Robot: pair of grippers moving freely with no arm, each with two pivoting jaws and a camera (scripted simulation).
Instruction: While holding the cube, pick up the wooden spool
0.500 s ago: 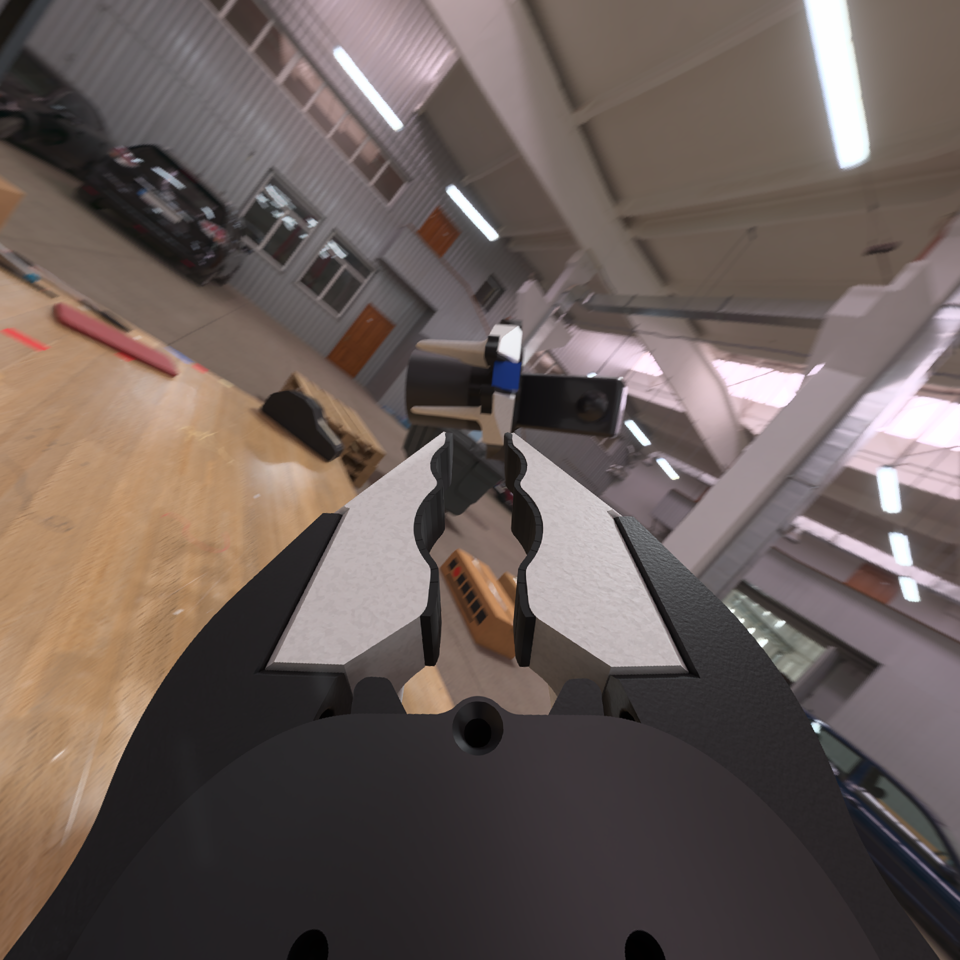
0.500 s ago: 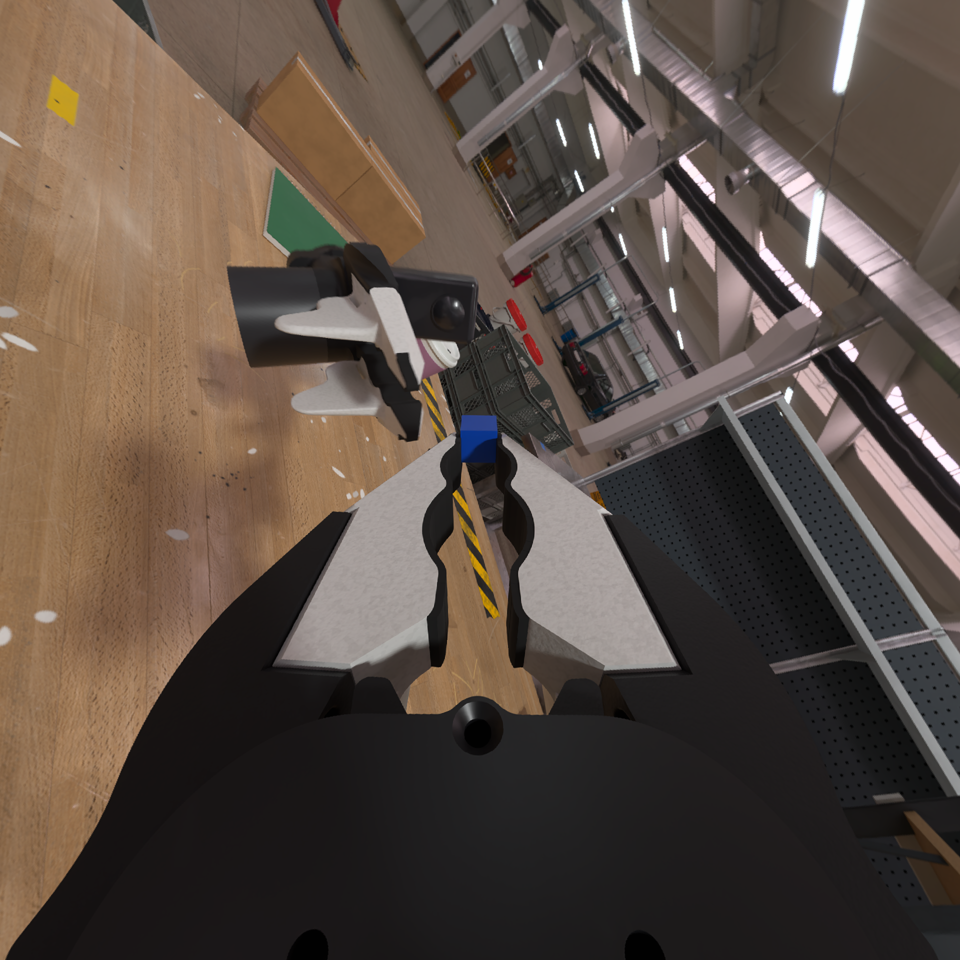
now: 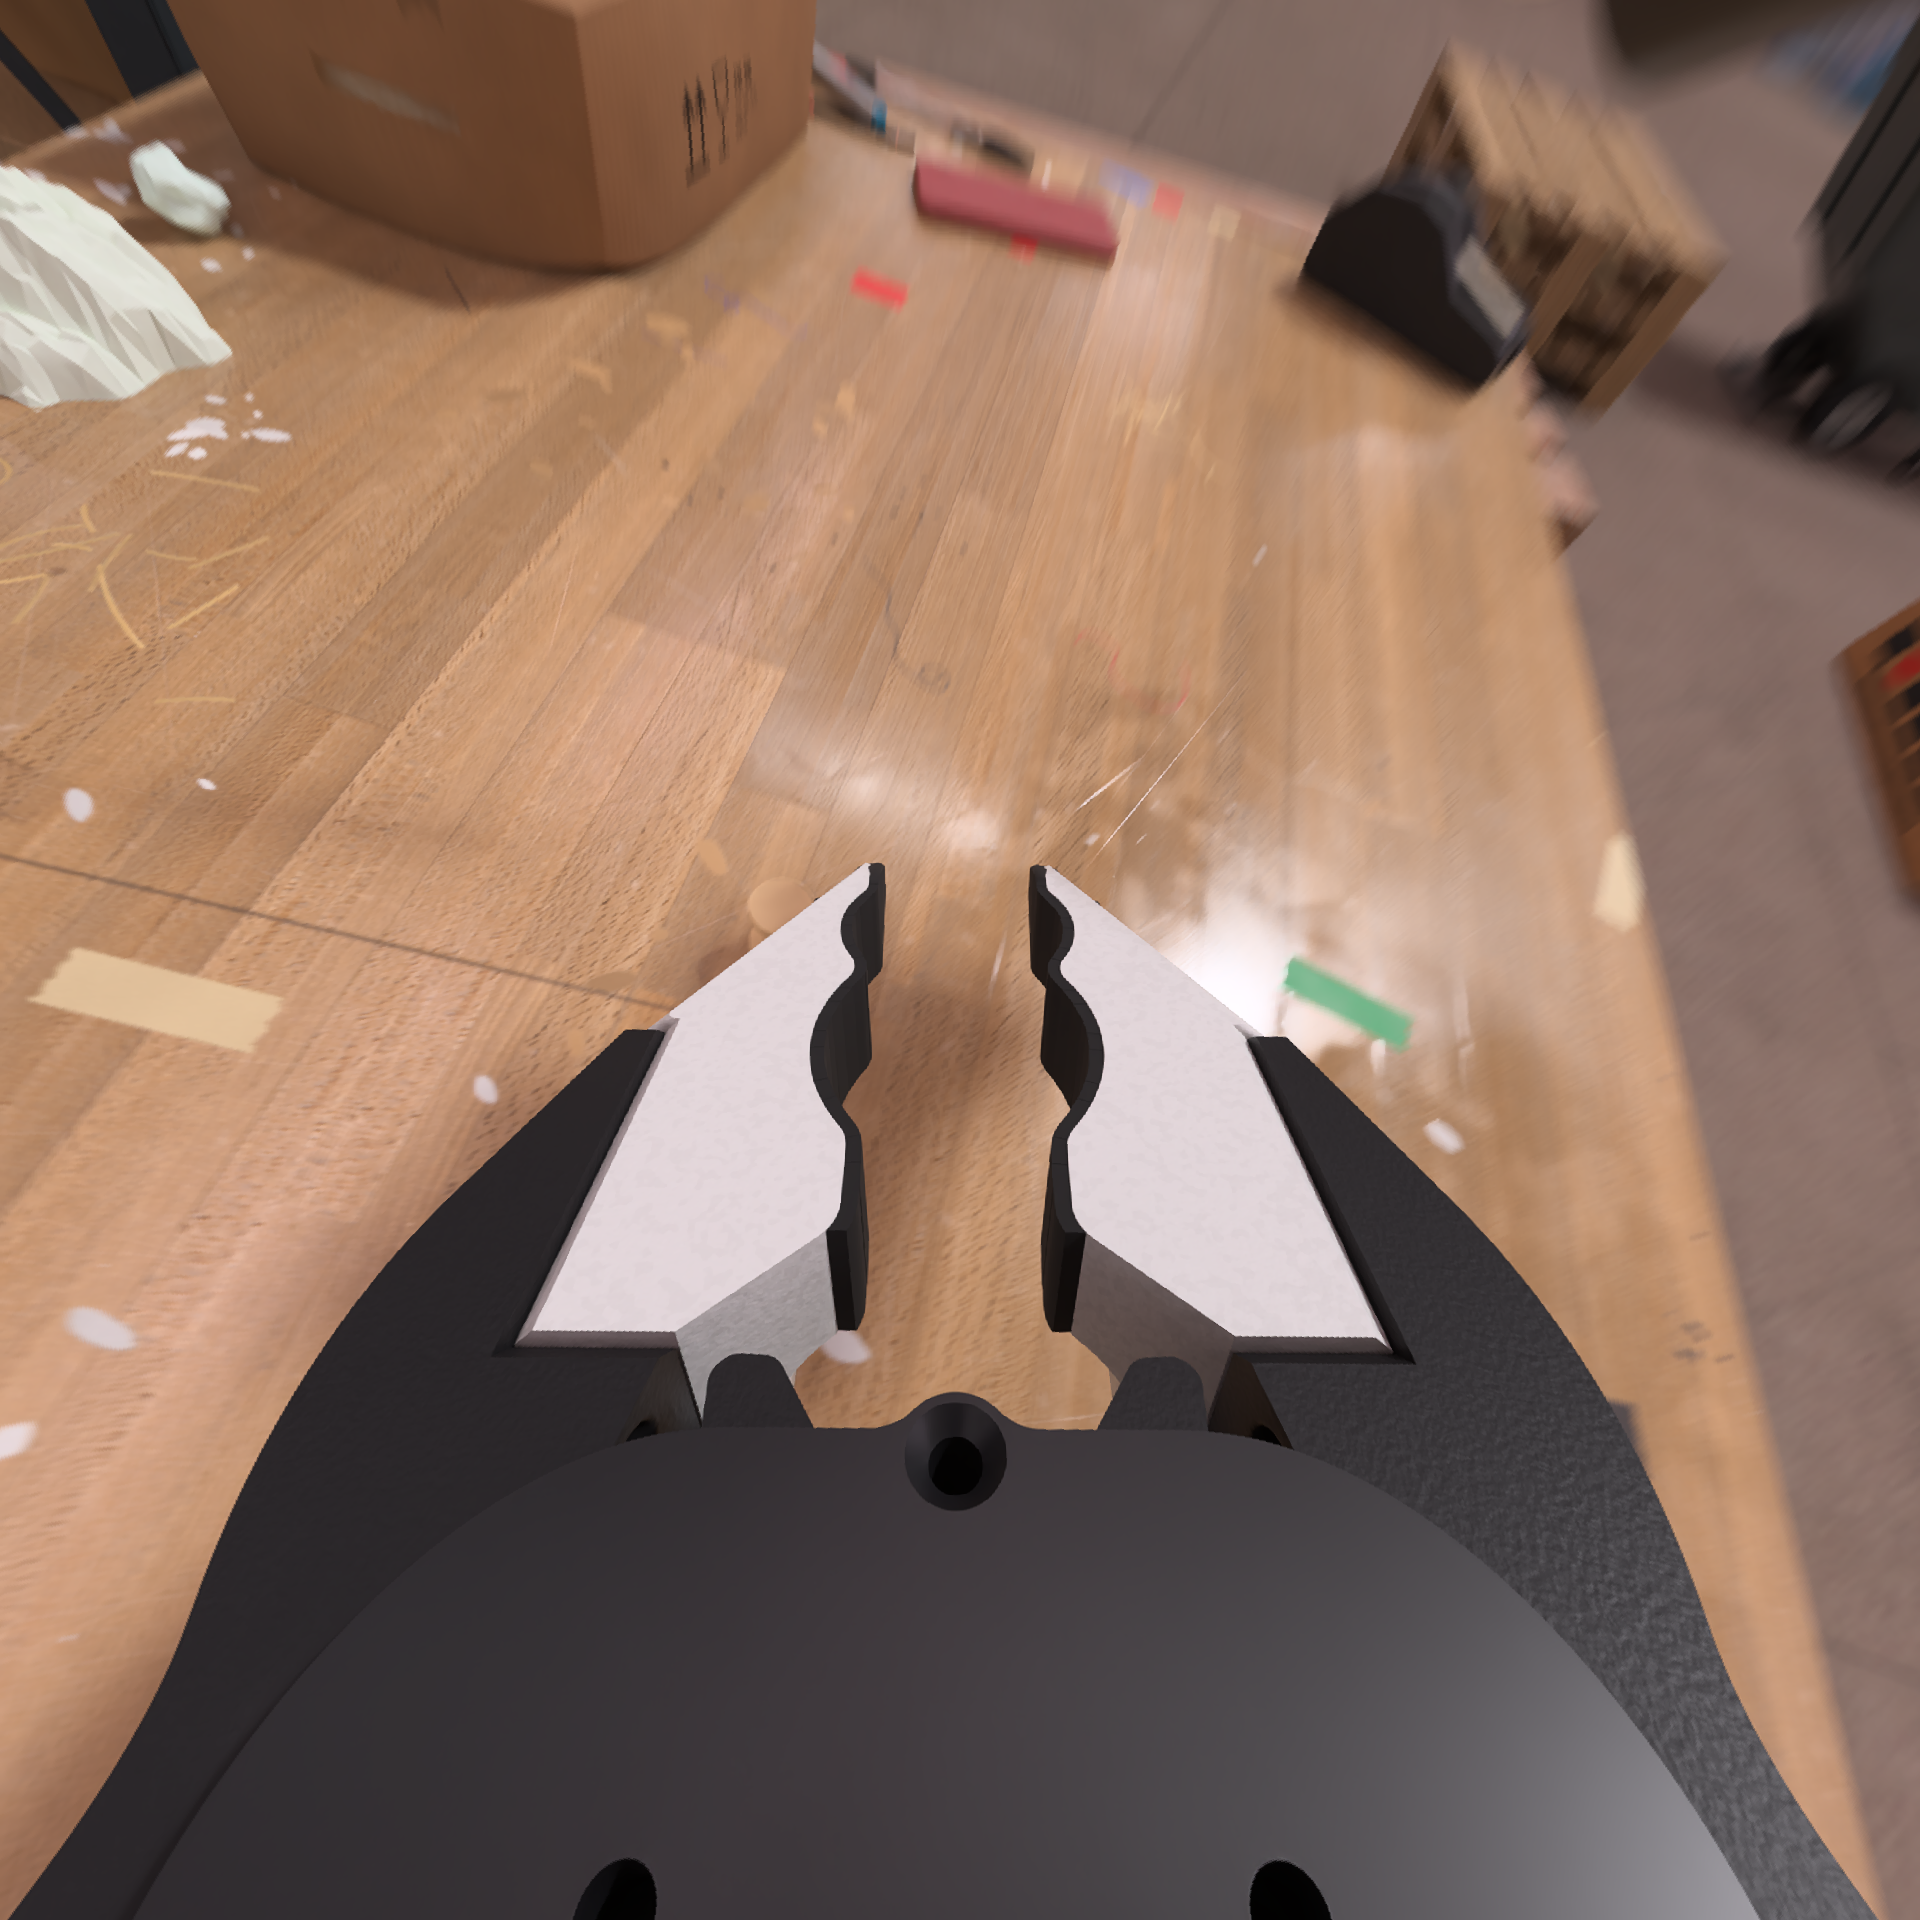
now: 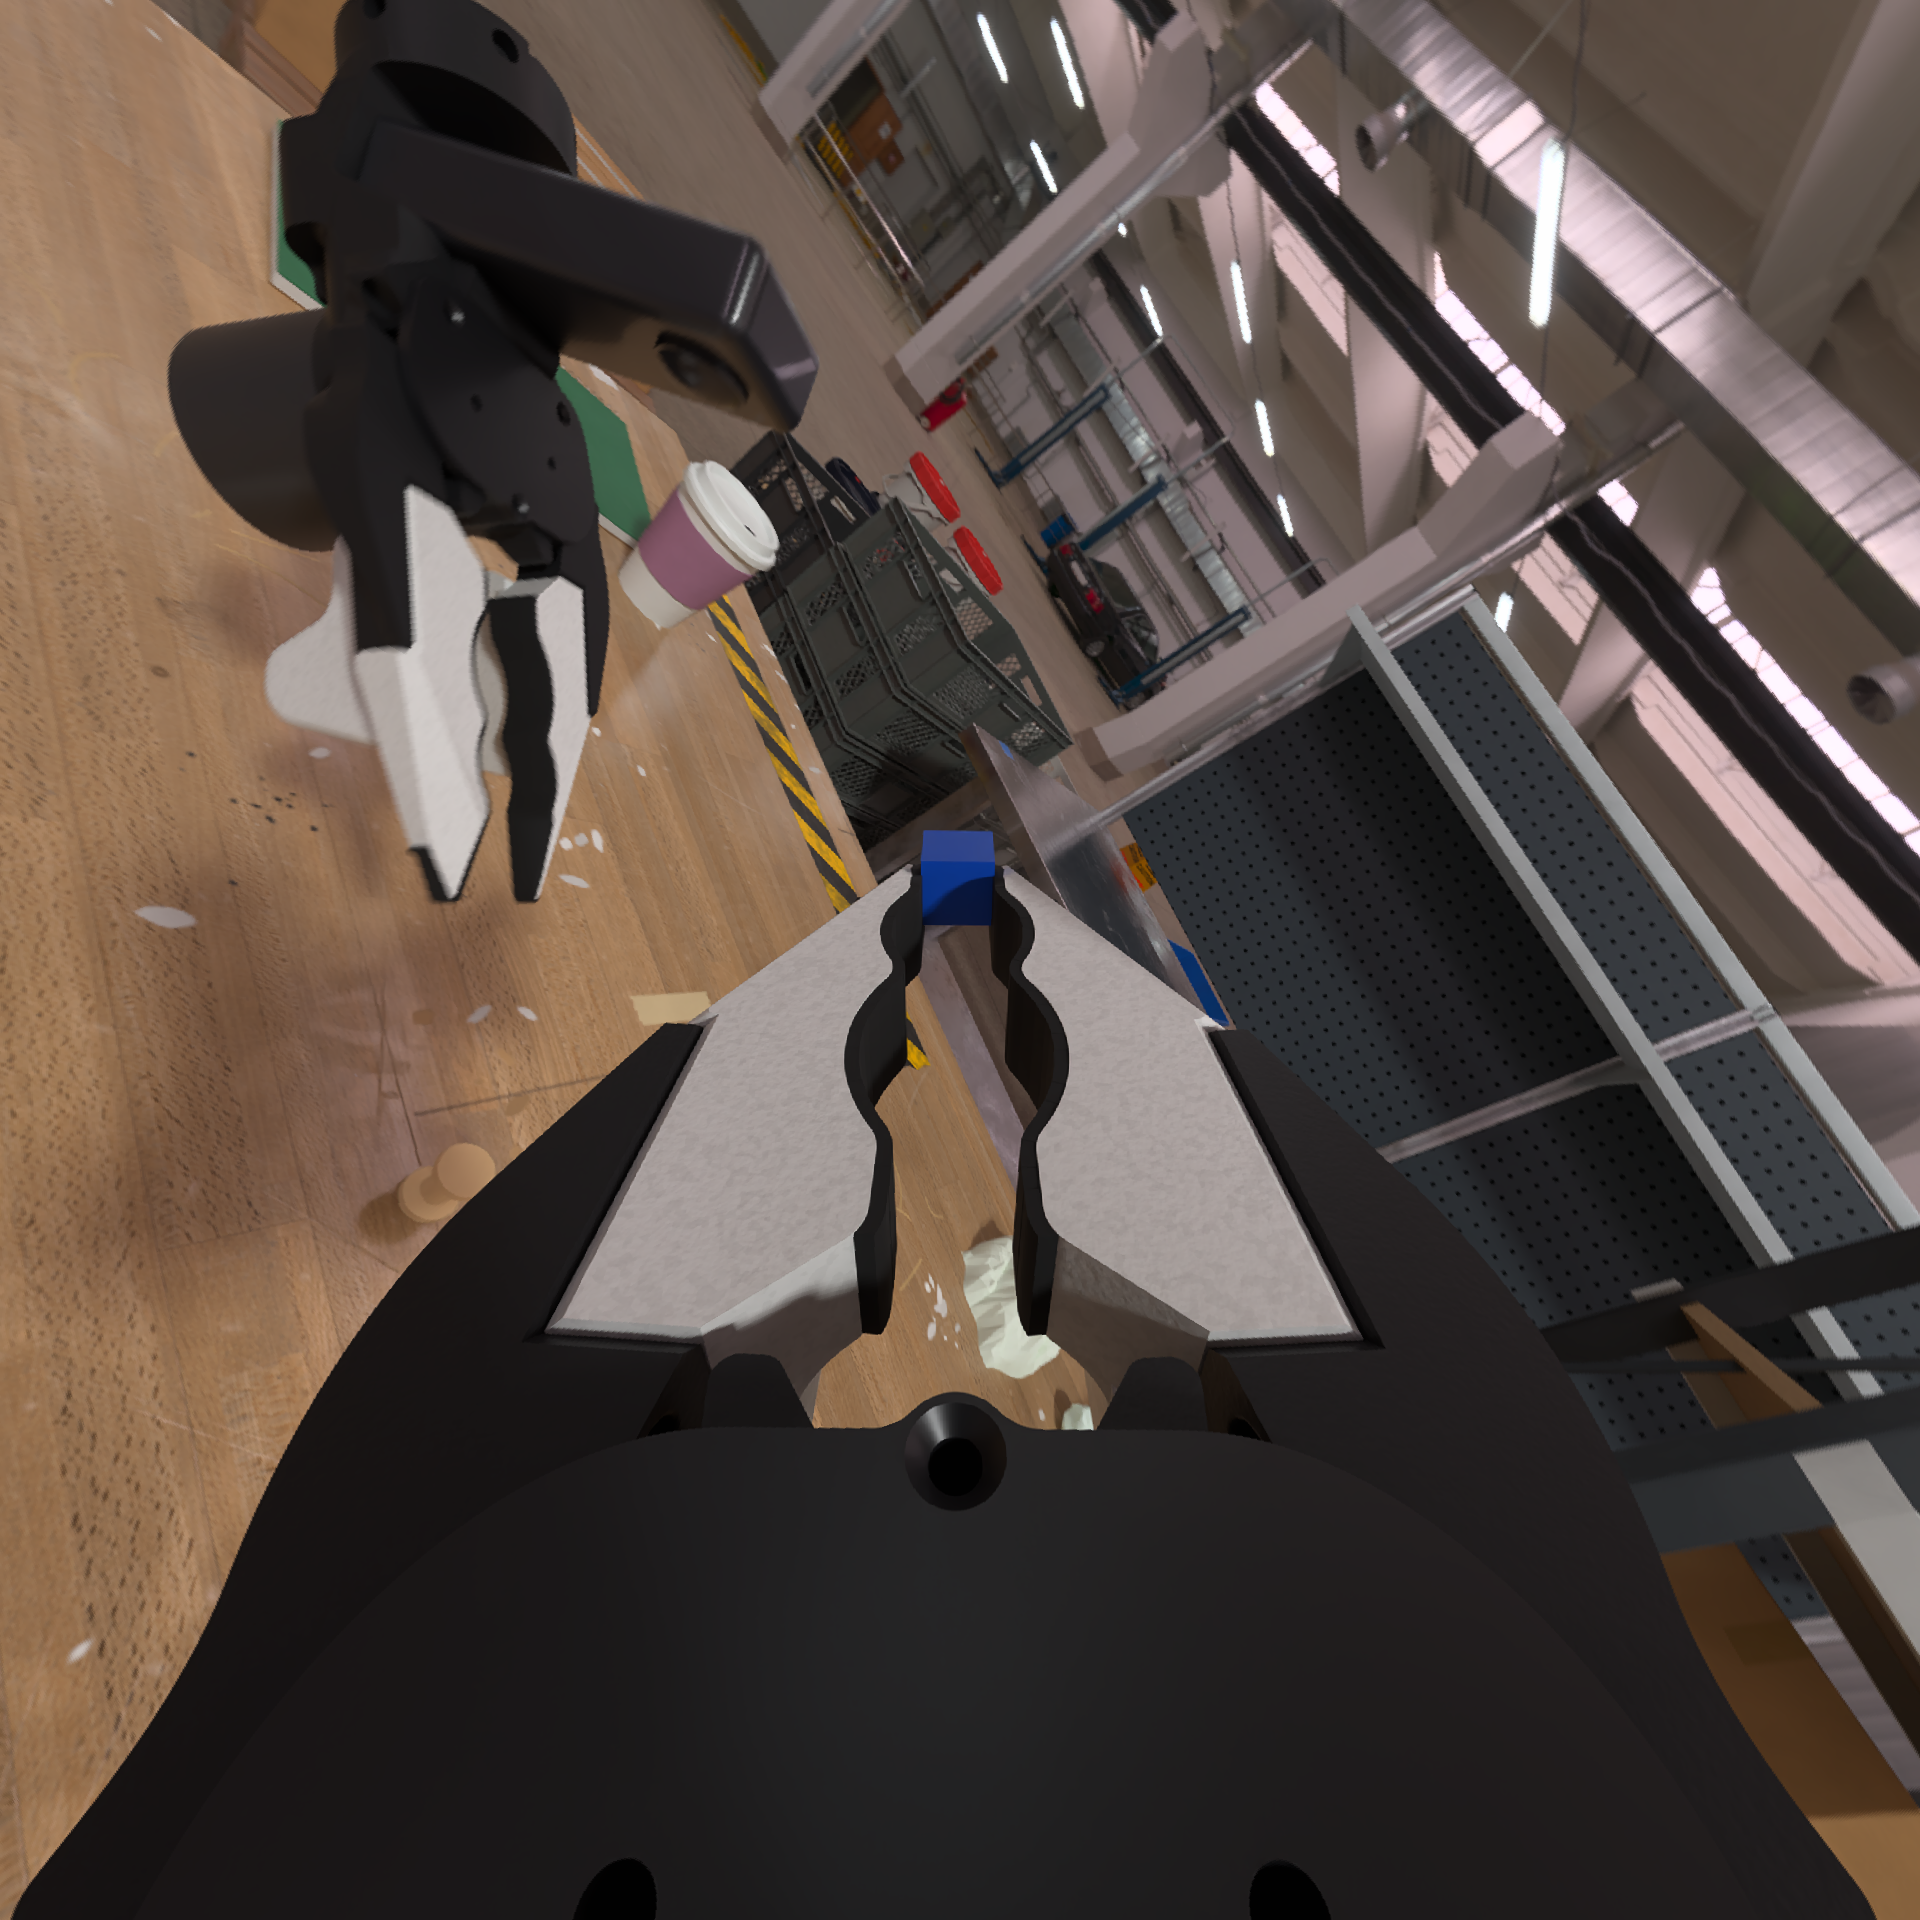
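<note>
The wooden spool (image 4: 447, 1179) lies on the wooden table (image 4: 156, 1039), left of my right gripper. In the left wrist view only a tan part of the spool (image 3: 774, 902) shows, beside the left fingertip. My right gripper (image 4: 956, 883) is shut on the small blue cube (image 4: 956, 878) at its fingertips and holds it in the air. My left gripper (image 3: 954, 873) is open and empty and points down at the table (image 3: 623, 623). It also shows in the right wrist view (image 4: 488, 888), hanging above the table and farther off than the spool.
A cardboard box (image 3: 499, 114), crumpled white paper (image 3: 83, 301), a red flat piece (image 3: 1013, 208) and a black device (image 3: 1423, 270) stand at the table's far side. A lidded paper cup (image 4: 701, 545), dark crates (image 4: 894, 623) and a pegboard shelf (image 4: 1455, 935) are beyond.
My left gripper has swung from pointing level at the right gripper to pointing down at the table, with its fingers slightly wider. The right gripper still holds the cube.
</note>
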